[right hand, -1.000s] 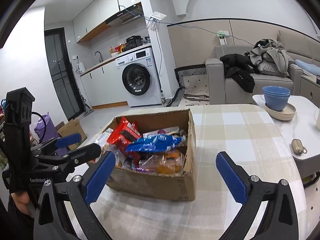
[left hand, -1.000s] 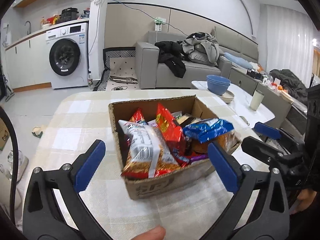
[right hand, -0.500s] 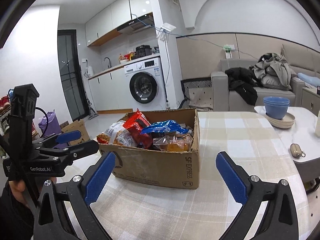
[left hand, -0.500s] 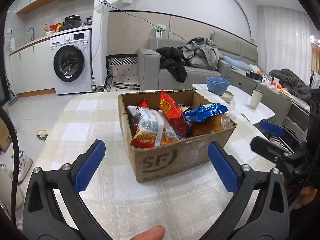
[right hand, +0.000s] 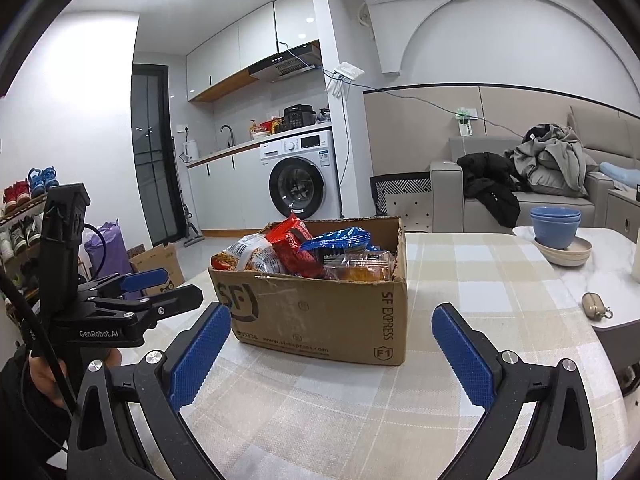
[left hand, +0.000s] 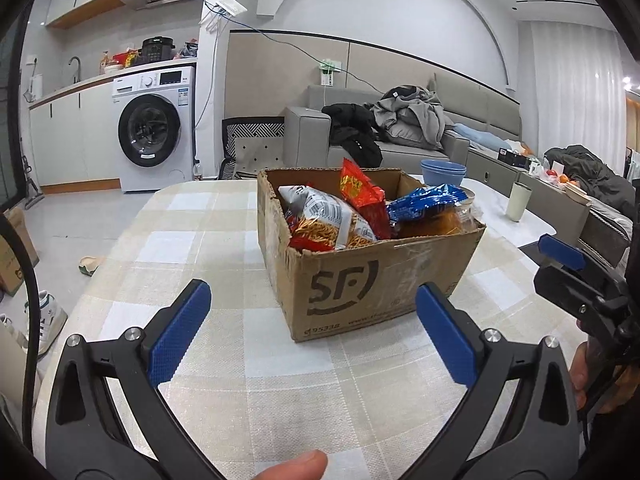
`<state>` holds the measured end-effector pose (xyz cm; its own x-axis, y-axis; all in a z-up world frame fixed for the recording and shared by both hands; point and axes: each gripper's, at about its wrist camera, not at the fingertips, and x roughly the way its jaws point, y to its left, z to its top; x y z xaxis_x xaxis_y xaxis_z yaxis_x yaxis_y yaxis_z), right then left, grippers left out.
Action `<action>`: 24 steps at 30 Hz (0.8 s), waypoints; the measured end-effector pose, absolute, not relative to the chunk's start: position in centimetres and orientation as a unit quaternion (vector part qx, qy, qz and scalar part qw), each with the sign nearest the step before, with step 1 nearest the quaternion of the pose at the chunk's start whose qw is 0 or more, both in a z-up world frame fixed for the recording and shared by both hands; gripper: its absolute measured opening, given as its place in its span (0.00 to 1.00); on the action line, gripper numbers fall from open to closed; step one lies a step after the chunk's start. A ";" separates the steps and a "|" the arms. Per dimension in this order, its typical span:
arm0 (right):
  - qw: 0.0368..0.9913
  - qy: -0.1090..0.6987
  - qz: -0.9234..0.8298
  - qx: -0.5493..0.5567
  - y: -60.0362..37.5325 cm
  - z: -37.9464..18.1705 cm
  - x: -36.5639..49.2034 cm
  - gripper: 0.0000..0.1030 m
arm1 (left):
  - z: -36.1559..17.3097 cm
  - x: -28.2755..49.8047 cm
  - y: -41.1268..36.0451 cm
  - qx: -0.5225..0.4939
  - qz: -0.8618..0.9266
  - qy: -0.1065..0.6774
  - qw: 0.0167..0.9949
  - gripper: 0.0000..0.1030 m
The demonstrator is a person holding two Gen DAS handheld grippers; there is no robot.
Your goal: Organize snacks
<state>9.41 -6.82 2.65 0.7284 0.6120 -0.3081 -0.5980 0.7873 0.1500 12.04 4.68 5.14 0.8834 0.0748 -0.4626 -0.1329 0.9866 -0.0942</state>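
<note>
A brown SF cardboard box (left hand: 372,280) (right hand: 320,312) stands on the checked tablecloth, full of snack bags. Inside are a white and red noodle-snack bag (left hand: 328,224) (right hand: 248,256), a red bag (left hand: 360,192) (right hand: 292,240), a blue bag (left hand: 428,200) (right hand: 336,240) and an orange packet (right hand: 364,268). My left gripper (left hand: 312,328) is open and empty, low over the cloth in front of the box. My right gripper (right hand: 332,344) is open and empty, just short of the box's near side. Each gripper shows at the edge of the other's view: the right gripper (left hand: 568,268), the left gripper (right hand: 152,292).
A white marble side table (right hand: 612,280) stands right of the box with stacked blue bowls (right hand: 556,224), a cup (left hand: 520,200) and a small tan pouch (right hand: 594,306). Behind are a grey sofa with clothes (left hand: 408,128) and a washing machine (left hand: 152,132).
Both grippers have come down from above the box to near table height, so the box's sides now face the cameras. Both stay open and empty.
</note>
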 end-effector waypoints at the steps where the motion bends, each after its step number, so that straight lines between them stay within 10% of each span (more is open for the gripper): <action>1: 0.930 0.172 0.325 0.020 -6.8 2.6 9.4 1.00 | 5.0 11.9 4.7 -0.060 0.054 0.236 0.968 0.99; 24: 0.931 0.165 0.325 0.019 -7.0 2.4 9.1 1.00 | 4.0 12.1 3.8 -0.037 0.042 0.219 0.974 0.99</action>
<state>9.06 -7.00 2.44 0.7351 0.6109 -0.2940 -0.5982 0.7885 0.1428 12.15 3.84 4.01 0.9006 0.0657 -0.4296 -0.0980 0.9938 -0.0535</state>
